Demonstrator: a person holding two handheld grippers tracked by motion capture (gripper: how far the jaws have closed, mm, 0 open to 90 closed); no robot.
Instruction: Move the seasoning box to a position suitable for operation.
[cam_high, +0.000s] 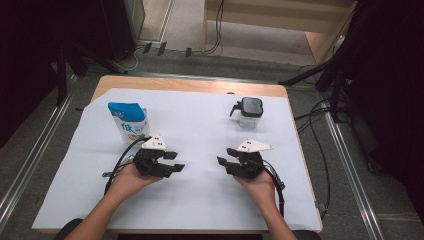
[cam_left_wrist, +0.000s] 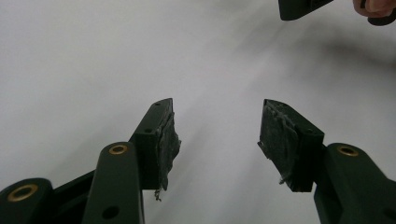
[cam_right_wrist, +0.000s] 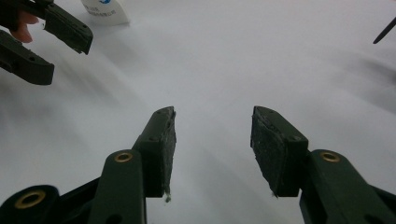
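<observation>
A blue and white pouch stands upright at the left of the white sheet. A small clear jar with a black lid stands at the back right. My left gripper is held low over the sheet, just in front of the pouch, pointing right. Its jaws are open with nothing between them. My right gripper faces it from the right, pointing left, in front of the jar. It is open too, with only bare sheet between its pads.
The sheet covers a wooden table whose edges show at the back. Cables trail from both grippers toward the person's forearms. Dark stands and floor cables surround the table. The other gripper's jaws show at the top left of the right gripper view.
</observation>
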